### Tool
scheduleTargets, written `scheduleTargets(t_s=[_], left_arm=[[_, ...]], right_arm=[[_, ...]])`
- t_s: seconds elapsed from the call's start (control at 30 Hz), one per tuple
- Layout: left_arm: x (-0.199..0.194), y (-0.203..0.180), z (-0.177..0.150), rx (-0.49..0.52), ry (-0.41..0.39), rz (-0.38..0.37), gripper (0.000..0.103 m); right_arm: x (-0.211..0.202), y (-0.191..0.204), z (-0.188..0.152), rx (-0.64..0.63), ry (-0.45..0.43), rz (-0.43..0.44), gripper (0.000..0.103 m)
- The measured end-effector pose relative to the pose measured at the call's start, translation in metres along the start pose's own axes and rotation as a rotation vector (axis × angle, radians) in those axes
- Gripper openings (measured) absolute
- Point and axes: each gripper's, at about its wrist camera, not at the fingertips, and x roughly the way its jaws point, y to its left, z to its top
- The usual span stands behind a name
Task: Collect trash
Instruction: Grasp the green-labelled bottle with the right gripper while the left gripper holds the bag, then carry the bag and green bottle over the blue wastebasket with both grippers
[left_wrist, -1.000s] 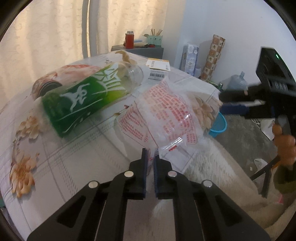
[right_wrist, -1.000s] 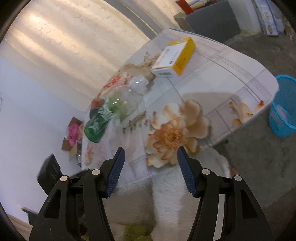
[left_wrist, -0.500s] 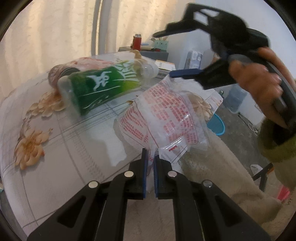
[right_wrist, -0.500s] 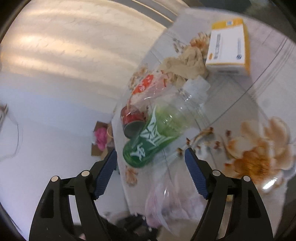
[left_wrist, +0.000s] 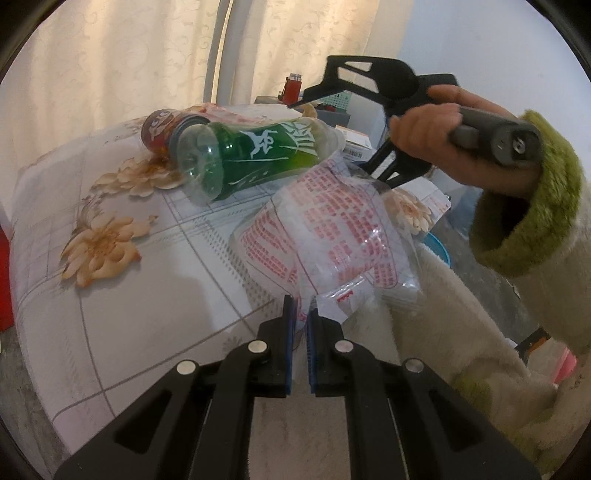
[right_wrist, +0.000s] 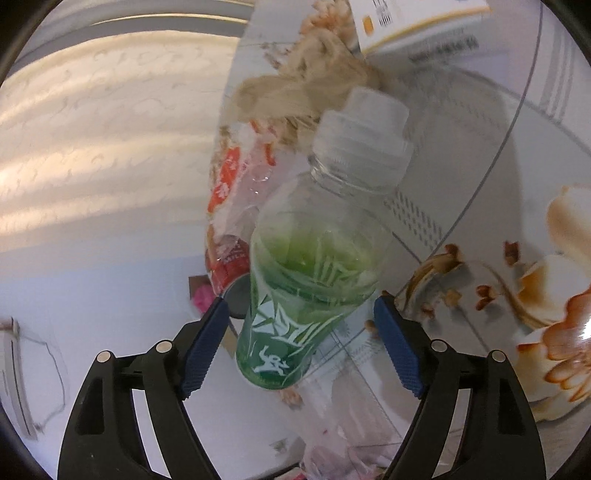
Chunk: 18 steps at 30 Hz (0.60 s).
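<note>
Since a second ago my right claw (right_wrist: 299, 347) has swung across from the tabletop's (left_wrist: 155, 295) edge and now straddles the green bottle (right_wrist: 314, 266); its jaws are opening, the bottle between them but untouched. That bottle lies on its side, cap pointing away from the right claw, long axis running along the claw's line, so the pads face its flanks. My left claw (left_wrist: 300, 314) is pinched shut on the printed plastic bag's (left_wrist: 332, 229) corner, beside the bottle.
</note>
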Motion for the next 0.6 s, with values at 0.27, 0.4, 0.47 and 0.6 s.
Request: scheduleTargets(t_s=[0.27,0.4,0.47,0.6], left_arm=[[-0.010,0.002,-0.010,0.001,-0.017,0.004,0.006],[-0.009,0.002,-0.012,0.007,-0.020,0.003,0.006],[-0.007,0.004,-0.011,0.007,-0.022,0.001,0.006],[-0.008,0.005,-0.012,0.003,-0.023,-0.001,0.006]], right_arm=[[0.018,-0.001,-0.001,0.107,-0.030,-0.006,0.077],[0.016,-0.008,-0.001,0.145,-0.053,0.006,0.070],[0.017,-0.012,-0.001,0.168,-0.062,0.012,0.063],[0.016,-0.024,-0.002,0.181,-0.068,0.045,0.059]])
